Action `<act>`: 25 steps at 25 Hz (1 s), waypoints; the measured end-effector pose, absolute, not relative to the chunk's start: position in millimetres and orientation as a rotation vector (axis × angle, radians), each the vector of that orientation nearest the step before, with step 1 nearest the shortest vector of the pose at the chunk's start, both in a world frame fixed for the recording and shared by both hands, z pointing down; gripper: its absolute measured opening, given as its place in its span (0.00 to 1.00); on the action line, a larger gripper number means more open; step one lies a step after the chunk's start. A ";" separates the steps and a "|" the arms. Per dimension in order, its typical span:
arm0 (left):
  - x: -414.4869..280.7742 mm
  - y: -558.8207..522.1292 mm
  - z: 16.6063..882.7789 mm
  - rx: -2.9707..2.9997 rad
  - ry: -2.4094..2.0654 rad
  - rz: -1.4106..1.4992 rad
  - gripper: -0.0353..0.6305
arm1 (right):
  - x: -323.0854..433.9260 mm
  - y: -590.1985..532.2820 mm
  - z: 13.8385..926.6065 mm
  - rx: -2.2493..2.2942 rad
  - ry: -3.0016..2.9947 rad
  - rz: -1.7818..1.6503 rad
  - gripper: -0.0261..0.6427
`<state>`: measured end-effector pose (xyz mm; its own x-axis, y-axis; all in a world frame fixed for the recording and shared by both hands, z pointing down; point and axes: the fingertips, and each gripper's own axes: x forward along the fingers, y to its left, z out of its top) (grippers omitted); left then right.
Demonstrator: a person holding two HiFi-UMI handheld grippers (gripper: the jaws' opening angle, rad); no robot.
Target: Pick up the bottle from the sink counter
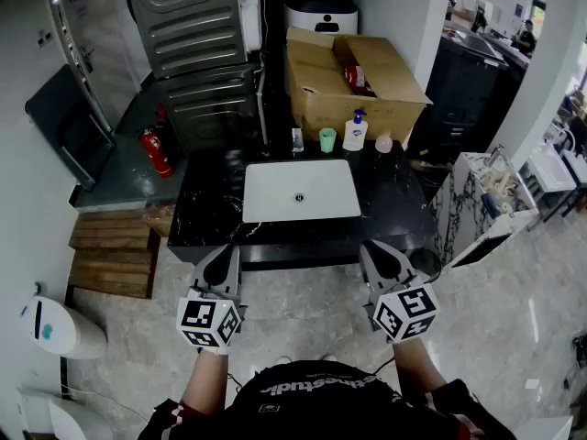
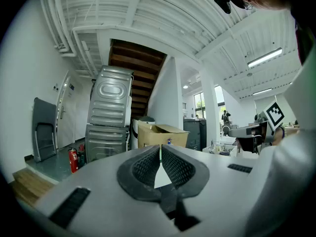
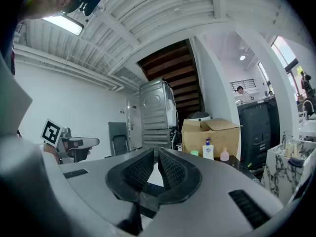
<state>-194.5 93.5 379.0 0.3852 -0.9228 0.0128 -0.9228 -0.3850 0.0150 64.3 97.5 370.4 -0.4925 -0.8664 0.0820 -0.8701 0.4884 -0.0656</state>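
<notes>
The bottle (image 1: 354,132) is white with a blue pump. It stands upright at the back of the black sink counter (image 1: 206,209), behind the white basin (image 1: 300,191). In the right gripper view the bottle (image 3: 208,149) shows far off, right of the jaws; in the left gripper view only its blue pump (image 2: 169,141) peeks over the jaws. My left gripper (image 1: 221,259) and right gripper (image 1: 383,257) hover over the floor just in front of the counter's near edge, well short of the bottle. Both are shut with nothing between their pads: left gripper (image 2: 160,148), right gripper (image 3: 156,152).
A green cup (image 1: 327,139) stands left of the bottle and a small pink bottle (image 1: 383,143) right of it. An open cardboard box (image 1: 353,85) sits right behind them. A red fire extinguisher (image 1: 156,151) and stacked grey machines (image 1: 197,53) are at left, a marble-topped stand (image 1: 477,200) at right.
</notes>
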 end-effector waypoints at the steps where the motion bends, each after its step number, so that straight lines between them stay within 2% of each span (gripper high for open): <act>1: -194.1 93.3 379.0 2.597 -1.728 0.002 0.08 | 65.1 97.0 370.8 1.565 -2.673 0.151 0.10; 25: -171.3 85.6 387.4 2.574 -1.700 -0.006 0.08 | 88.0 88.5 371.3 1.591 -2.645 0.129 0.10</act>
<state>-171.3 85.6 387.4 0.3931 -0.9191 0.0280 -0.9188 -0.3915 0.0498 88.0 88.5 371.3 -0.4685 -0.8791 0.0876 -0.8835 0.4664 -0.0443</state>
